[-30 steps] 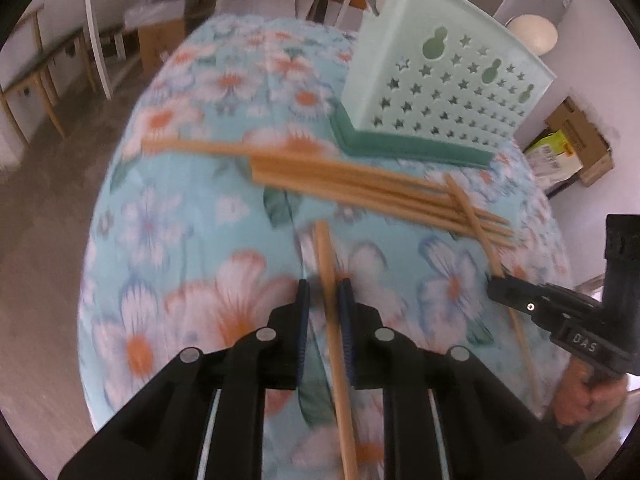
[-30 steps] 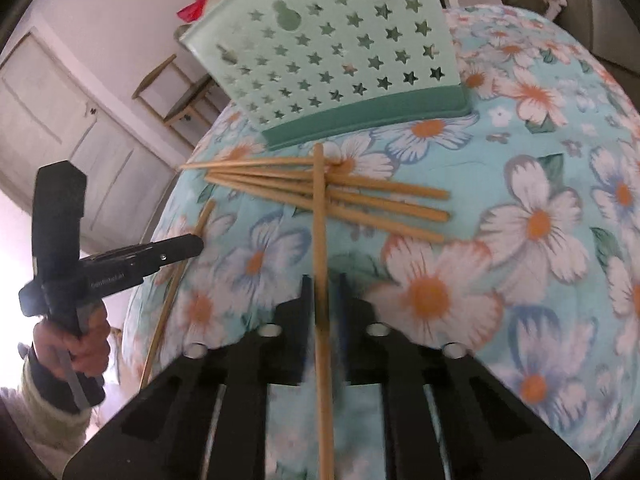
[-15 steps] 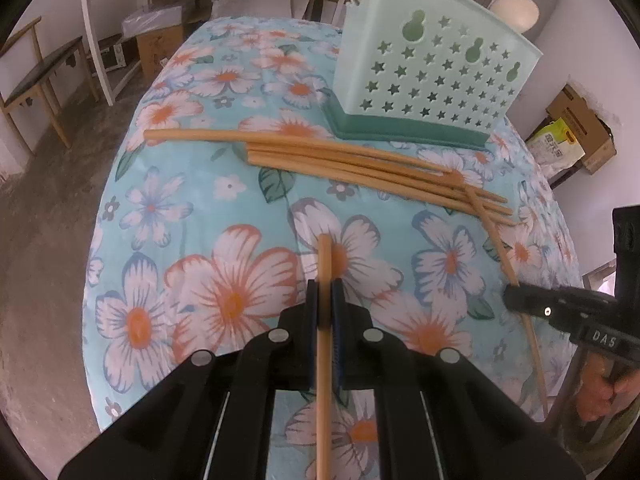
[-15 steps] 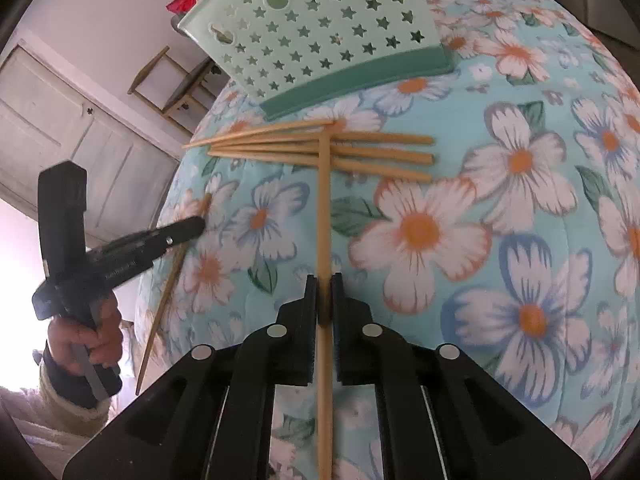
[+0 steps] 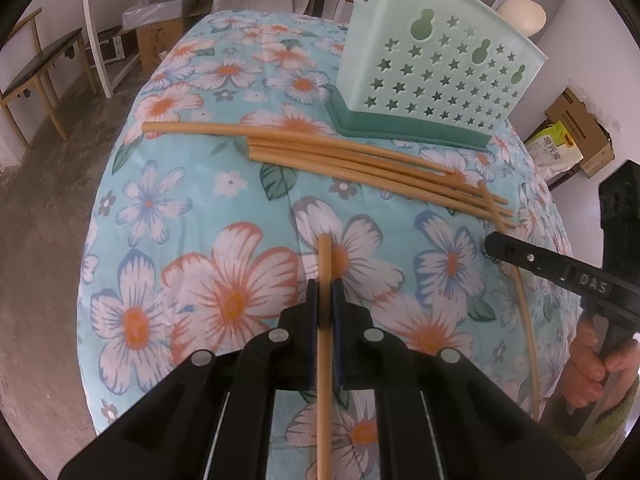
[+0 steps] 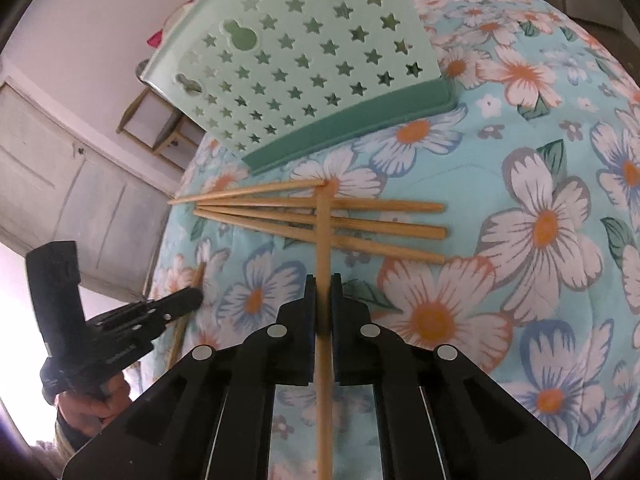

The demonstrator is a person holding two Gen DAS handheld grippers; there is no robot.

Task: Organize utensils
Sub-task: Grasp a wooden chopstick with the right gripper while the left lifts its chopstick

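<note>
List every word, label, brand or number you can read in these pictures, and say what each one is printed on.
"DAS": raised letters on the side of the right tool, seen from the left wrist view.
Lettering on the side of the left tool, in the right wrist view: too blurred to read.
Print on the yellow and green bag beside the cardboard box: too small to read.
The star-holed utensil holder, chopsticks and flowered tablecloth carry no text.

The utensil holder (image 5: 432,76) stands on the worktop (image 5: 192,208) toward its far edge. Four chopsticks (image 5: 360,164) lie side by side just before it, along that edge. Nearer the front edge, each claw pinches one chopstick.
</note>
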